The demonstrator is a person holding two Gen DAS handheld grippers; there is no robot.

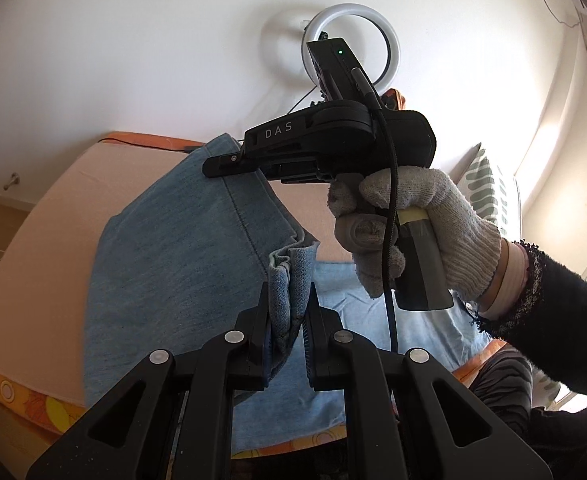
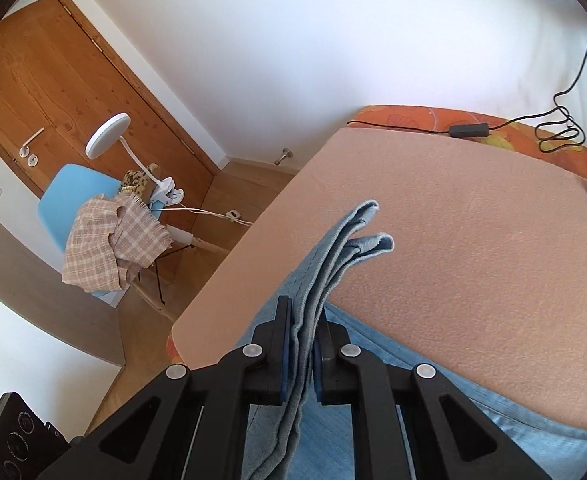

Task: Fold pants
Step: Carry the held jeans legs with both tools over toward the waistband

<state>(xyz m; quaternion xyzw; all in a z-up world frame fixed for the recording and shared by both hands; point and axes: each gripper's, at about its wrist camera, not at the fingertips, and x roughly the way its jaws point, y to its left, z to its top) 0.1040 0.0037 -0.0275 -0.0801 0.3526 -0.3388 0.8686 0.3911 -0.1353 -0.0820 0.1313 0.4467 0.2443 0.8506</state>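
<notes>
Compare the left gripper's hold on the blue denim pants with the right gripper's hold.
The left gripper pinches a short bunched fold of the blue denim pants; the right gripper clamps flatter stacked layers whose ends stick out well past it. In the left wrist view, the right gripper holds the farther edge. Both are shut on denim.

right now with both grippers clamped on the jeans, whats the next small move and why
Probably carry both grips together across the peach blanket-covered bed and lay the fold down. The left gripper and right gripper each pinch bunched layers of the light blue denim pants, whose held edge is lifted off the bed while the rest lies flat, so the fold looks unfinished.
</notes>
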